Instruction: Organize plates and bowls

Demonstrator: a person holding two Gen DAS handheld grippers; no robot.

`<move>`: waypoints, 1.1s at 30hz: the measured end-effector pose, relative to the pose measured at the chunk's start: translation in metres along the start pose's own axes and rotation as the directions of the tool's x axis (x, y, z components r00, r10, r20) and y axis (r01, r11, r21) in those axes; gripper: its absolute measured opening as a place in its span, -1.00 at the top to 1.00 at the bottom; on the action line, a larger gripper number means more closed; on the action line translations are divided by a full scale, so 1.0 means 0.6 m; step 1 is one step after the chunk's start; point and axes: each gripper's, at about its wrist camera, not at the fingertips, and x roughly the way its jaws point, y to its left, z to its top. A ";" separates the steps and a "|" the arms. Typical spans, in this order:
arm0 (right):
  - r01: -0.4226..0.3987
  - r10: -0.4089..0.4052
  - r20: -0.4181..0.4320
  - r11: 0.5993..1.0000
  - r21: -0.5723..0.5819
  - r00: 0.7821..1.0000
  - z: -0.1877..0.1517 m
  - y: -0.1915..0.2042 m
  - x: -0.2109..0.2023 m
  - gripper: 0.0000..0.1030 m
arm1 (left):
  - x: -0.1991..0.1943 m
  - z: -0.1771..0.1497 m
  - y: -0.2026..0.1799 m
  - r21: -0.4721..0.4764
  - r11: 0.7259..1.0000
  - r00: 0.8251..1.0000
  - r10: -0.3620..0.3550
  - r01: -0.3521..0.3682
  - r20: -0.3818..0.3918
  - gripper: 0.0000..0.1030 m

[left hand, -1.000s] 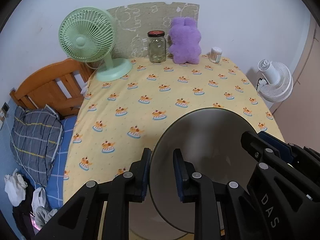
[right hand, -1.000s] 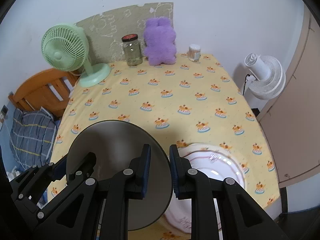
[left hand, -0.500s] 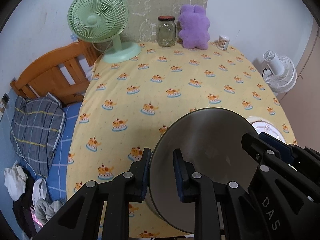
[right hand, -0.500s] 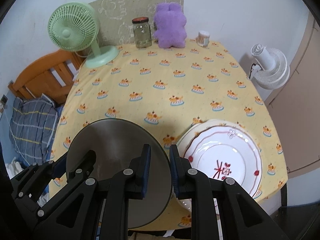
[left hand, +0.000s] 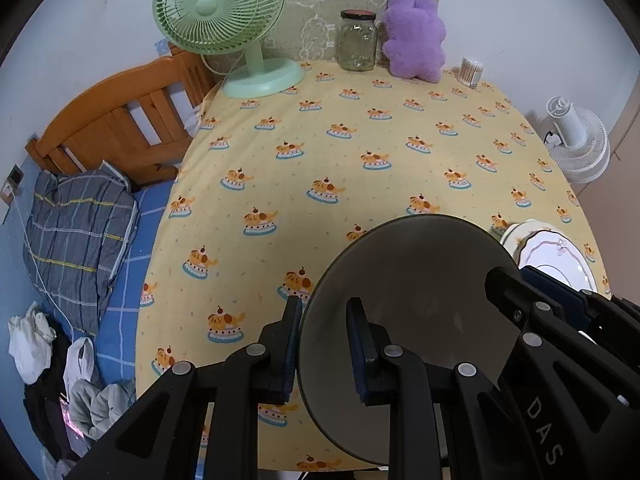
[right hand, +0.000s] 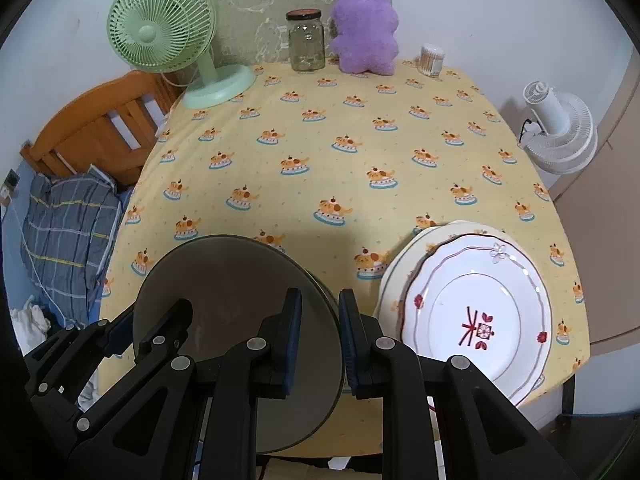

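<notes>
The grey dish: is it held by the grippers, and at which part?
Yes. The grey dish is held by both: the left gripper clamps its left rim, the right gripper its right rim.

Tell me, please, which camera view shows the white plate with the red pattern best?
The right wrist view: the white plate lies almost whole there, resting on a cream plate, its red centre mark plain. The left wrist view catches only a sliver of it behind the grey dish and the right gripper.
</notes>
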 end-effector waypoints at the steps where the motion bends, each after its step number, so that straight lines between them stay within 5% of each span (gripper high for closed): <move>1: 0.000 0.000 -0.005 1.000 -0.001 1.000 0.001 0.001 0.004 0.56 | 0.003 0.000 0.001 0.000 1.000 1.000 0.000 0.000 -0.004 0.60; 18: 0.018 -0.018 -0.031 1.000 -0.005 0.999 0.008 -0.003 0.035 0.56 | 0.031 0.009 -0.007 0.011 1.000 1.000 -0.015 0.015 -0.021 0.59; 33: -0.027 0.027 -0.021 1.000 -0.001 0.999 -0.015 -0.018 0.006 0.56 | -0.003 -0.015 -0.009 0.016 0.996 0.996 -0.086 0.086 0.002 -0.15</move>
